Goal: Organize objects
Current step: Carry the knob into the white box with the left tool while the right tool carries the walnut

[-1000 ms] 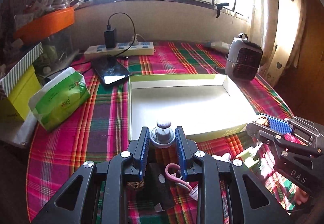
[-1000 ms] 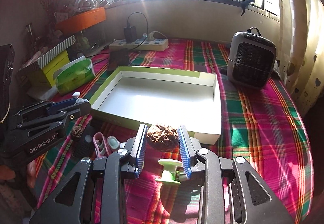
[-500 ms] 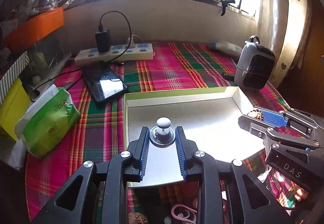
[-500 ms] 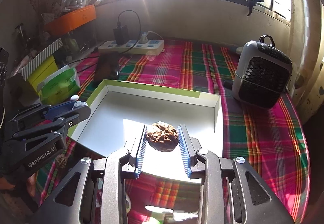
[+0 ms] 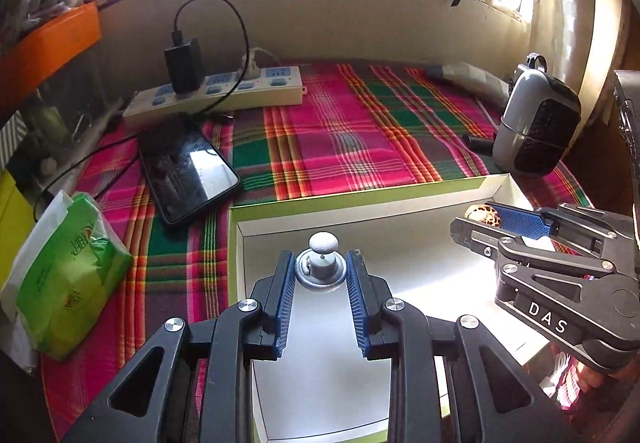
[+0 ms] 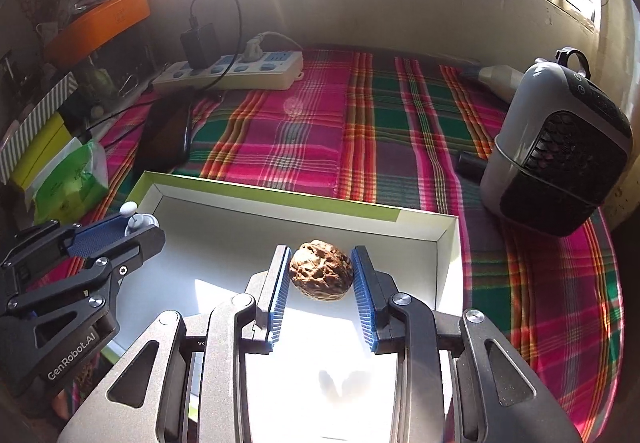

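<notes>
My left gripper (image 5: 321, 269) is shut on a small grey metal knob with a round ball top (image 5: 322, 263), held above the near left part of a shallow white tray with a green rim (image 5: 360, 199). My right gripper (image 6: 321, 275) is shut on a brown wrinkled walnut (image 6: 321, 274), hanging over the tray's (image 6: 280, 190) right half. In the left wrist view the right gripper (image 5: 496, 217) shows at the right with the walnut (image 5: 482, 214) at its tips. In the right wrist view the left gripper (image 6: 134, 221) shows at the left with the knob (image 6: 136, 219).
On the plaid cloth beyond the tray lie a black phone (image 5: 186, 169) and a white power strip with a charger (image 5: 216, 93). A green tissue pack (image 5: 68, 275) sits at left, a grey desk fan (image 6: 560, 151) at right. Boxes and clutter line the left wall.
Both grippers moved forward over the table, from the loose items in front of the tray to above its white floor, carrying the knob and the walnut. The grips are unchanged.
</notes>
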The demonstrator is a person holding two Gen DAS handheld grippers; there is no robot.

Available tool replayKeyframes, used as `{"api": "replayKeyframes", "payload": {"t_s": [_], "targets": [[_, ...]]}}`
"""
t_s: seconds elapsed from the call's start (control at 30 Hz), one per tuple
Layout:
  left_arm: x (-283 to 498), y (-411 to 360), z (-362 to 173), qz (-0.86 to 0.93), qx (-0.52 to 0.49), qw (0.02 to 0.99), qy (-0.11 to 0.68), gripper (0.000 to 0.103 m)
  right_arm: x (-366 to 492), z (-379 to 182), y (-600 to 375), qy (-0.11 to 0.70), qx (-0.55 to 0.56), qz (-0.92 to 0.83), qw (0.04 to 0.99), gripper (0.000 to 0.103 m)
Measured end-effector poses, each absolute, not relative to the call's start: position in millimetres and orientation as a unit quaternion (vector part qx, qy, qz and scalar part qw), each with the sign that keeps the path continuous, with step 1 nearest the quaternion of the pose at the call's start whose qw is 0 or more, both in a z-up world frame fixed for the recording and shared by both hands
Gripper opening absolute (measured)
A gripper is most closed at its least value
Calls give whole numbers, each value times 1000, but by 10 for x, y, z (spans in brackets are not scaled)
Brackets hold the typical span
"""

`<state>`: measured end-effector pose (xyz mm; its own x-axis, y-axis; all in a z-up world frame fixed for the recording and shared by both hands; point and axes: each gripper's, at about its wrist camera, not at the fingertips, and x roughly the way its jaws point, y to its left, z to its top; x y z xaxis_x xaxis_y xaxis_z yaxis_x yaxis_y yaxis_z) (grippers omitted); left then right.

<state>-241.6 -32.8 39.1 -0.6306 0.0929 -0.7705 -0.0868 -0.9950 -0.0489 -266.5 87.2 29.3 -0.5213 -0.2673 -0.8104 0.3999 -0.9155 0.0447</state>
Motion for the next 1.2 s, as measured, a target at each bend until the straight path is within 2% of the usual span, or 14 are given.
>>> {"api": "replayKeyframes", "payload": {"t_s": [1.2], "targets": [[-2739, -275, 165, 889, -455, 46, 7, 25, -2852, 113, 720, 92, 468, -860, 181, 32]]}}
